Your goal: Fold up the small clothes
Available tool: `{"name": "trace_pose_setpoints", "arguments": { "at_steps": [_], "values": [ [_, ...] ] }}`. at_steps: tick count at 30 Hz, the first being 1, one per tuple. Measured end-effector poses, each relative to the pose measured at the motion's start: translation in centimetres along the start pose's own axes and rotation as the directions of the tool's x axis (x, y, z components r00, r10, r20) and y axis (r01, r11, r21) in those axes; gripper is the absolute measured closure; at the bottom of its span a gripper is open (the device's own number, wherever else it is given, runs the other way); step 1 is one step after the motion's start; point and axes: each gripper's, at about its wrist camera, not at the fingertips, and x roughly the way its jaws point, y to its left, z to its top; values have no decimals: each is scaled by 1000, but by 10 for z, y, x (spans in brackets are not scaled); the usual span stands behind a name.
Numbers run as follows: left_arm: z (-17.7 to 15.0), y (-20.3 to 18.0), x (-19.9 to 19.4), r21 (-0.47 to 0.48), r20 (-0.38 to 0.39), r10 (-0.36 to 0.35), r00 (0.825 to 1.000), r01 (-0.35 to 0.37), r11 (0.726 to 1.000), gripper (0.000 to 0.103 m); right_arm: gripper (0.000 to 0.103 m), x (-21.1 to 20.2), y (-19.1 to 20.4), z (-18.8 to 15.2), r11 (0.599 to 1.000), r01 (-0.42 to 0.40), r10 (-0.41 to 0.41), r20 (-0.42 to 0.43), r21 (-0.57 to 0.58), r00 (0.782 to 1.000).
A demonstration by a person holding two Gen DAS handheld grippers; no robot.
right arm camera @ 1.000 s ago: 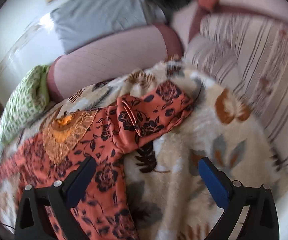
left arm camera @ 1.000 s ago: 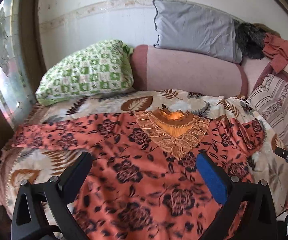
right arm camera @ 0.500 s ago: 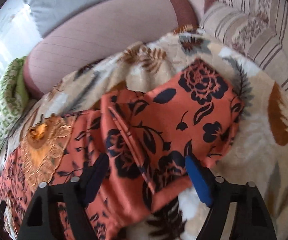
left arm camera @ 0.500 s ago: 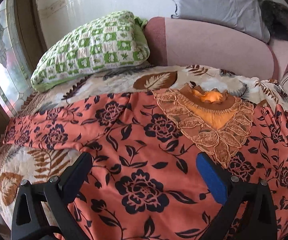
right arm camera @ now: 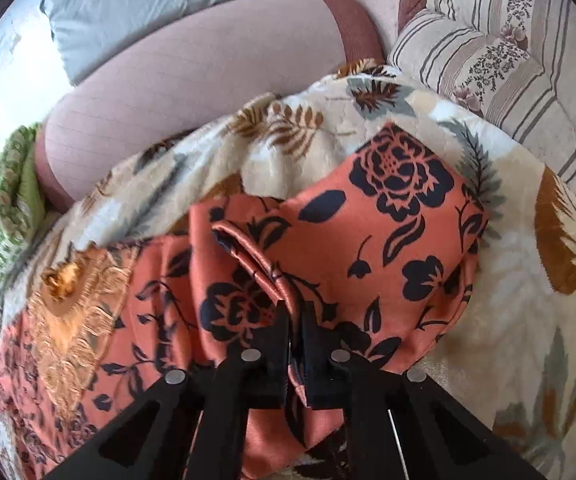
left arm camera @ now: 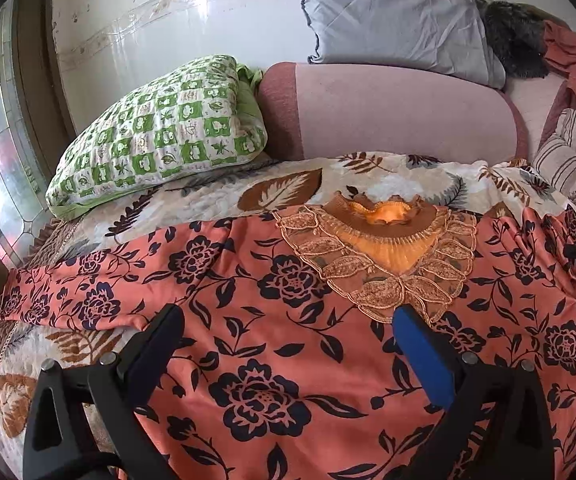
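leaf blanket [right arm camera: 507, 280] | right fingers [right arm camera: 284, 320] pinch dress sleeve [right arm camera: 387, 232]

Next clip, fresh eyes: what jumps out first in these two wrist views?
The orange floral garment spread flat over the leaf-print blanket, its lace-trimmed collar toward the cushions. In the right wrist view the right gripper has just closed, pinching a fold of the garment's sleeve, while the left gripper hangs open above the cloth. A green checked pillow sits behind, on the left.
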Motion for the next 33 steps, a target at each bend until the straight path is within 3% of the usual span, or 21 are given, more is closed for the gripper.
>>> {"name": "trace_pose_setpoints", "arguments": {
  "at_steps": [3,6,9,12,16,18,21,22,24,26,28,29,31,33],
  "values": [
    [2,9,1,-26,5,13,1000,-13,1000,0,97,-12,-2,1,988,-125,126,-8,94,992],
    [5,24,1,-69,8,42,999,-41,997,0,97,-29,8,1,956,-253,255,5,150,967],
    [7,46,0,-123,2,89,996,-88,988,0,97,-48,34,-3,904,-385,390,11,186,921],
    [8,72,-2,-195,-10,127,992,-126,973,0,97,-66,81,-11,830,-528,535,12,180,845],
    [5,107,-2,-287,-31,155,987,-158,945,0,97,-80,165,-30,746,-650,659,-17,147,752],
    [2,120,-1,-314,-32,168,985,-170,934,0,97,-82,201,-40,734,-670,677,-35,116,735],
    [2,122,3,-322,-42,143,989,-149,935,0,96,-79,233,-50,734,-672,678,-77,95,731],
    [1,118,5,-311,-44,130,991,-137,941,0,96,-76,234,-55,741,-663,671,-98,103,735],
    [3,106,7,-273,-44,112,993,-120,955,0,96,-73,231,-63,778,-624,628,-123,74,769],
    [3,85,6,-210,-30,101,994,-105,972,0,96,-83,216,-73,843,-537,533,-110,-11,839],
    [1,67,2,-153,-13,89,996,-90,984,0,96,-94,200,-84,912,-380,375,-60,-155,925],
    [-1,53,0,-109,-4,76,997,-76,991,0,96,-98,191,-91,925,-313,314,-28,-215,949],
    [-6,32,-4,-48,-3,38,999,-38,998,0,96,-109,166,-105,932,-196,223,56,-306,973],
    [-11,15,-6,-13,-18,-23,1000,23,1000,0,96,-120,133,-113,946,-141,188,140,-293,972]
  ]
}}
